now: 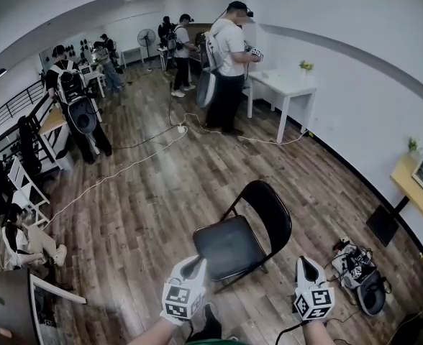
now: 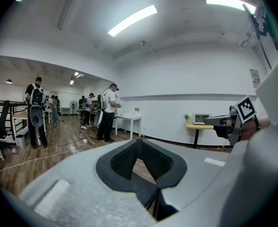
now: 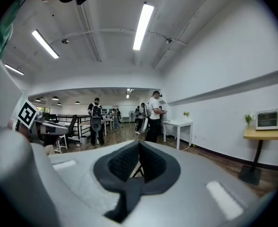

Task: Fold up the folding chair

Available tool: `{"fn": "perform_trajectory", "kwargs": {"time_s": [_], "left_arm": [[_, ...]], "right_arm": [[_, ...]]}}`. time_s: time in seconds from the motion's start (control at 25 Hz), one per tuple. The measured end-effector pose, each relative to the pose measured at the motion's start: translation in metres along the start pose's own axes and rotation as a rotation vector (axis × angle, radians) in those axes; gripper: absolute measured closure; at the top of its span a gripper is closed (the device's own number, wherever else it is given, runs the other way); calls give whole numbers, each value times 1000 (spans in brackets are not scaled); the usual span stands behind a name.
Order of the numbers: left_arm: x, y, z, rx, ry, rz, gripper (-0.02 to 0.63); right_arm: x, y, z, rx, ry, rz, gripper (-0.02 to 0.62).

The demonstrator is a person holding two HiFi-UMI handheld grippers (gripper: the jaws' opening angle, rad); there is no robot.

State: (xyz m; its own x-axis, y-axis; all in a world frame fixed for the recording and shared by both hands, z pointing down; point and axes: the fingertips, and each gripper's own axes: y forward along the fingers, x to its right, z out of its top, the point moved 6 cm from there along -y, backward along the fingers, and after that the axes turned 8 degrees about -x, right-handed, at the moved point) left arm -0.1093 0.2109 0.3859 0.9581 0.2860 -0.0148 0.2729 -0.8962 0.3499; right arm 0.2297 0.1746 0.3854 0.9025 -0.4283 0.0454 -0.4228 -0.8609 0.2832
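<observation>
In the head view a black folding chair (image 1: 244,236) stands unfolded on the wooden floor, its seat toward me and its backrest to the far right. My left gripper (image 1: 196,263) hovers at the seat's near left corner, and whether it touches the seat I cannot tell. My right gripper (image 1: 303,262) hangs to the right of the chair, apart from it. In the left gripper view the left gripper (image 2: 140,142) has its jaws shut with nothing between them. The right gripper view shows the right gripper (image 3: 139,144) shut and empty as well.
A person (image 1: 227,63) stands at a white table (image 1: 289,86) by the far wall. Cables (image 1: 125,167) cross the floor beyond the chair. Gear and a bag (image 1: 360,273) lie on the floor at right. A yellow side table (image 1: 411,185) stands against the right wall.
</observation>
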Motion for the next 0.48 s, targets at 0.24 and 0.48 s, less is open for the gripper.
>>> {"fn": "perform_trajectory", "kwargs": {"time_s": [0.24,0.48], "left_arm": [[-50,52,-2,-29,-36,-15,566],[-116,94,9,-20,-78,-2,566]], "right_arm": [[1,58,14,-15,-3,11,592],[-7,120,47,-21,-22,-21,592]]}}
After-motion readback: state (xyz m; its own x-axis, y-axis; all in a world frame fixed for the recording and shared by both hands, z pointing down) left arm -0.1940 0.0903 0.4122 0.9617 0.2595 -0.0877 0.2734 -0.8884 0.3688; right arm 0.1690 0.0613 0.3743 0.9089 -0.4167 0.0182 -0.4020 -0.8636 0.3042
